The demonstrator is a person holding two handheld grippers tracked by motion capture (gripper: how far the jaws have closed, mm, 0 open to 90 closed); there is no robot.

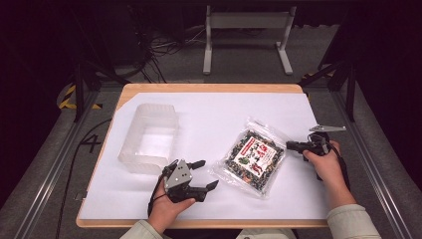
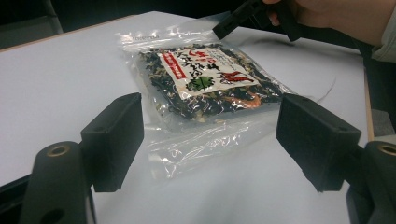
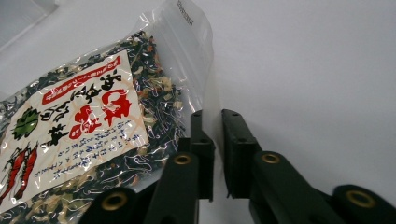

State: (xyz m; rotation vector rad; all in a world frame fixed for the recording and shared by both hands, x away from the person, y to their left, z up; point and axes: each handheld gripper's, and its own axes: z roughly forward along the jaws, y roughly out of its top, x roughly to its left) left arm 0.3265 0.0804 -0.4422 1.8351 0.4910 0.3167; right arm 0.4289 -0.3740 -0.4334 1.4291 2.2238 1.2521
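A clear plastic bag of dark dried food with a white and red label (image 1: 251,157) (image 2: 205,79) (image 3: 79,126) lies flat on the white sheet, right of centre. My right gripper (image 1: 289,145) (image 3: 212,116) is at the bag's right edge, its jaws shut on the clear plastic border; it also appears as the far gripper (image 2: 229,25) in the left gripper view. Just left of the bag, low over the sheet, my left gripper (image 1: 209,173) (image 2: 210,135) is open and points at the bag's near clear edge, with nothing between its pads.
An empty translucent plastic container (image 1: 142,162) stands on the left part of the white sheet (image 1: 224,109), just beyond my left hand. The sheet covers a wooden table (image 1: 209,87). A white metal stand (image 1: 246,22) and cables sit on the floor behind.
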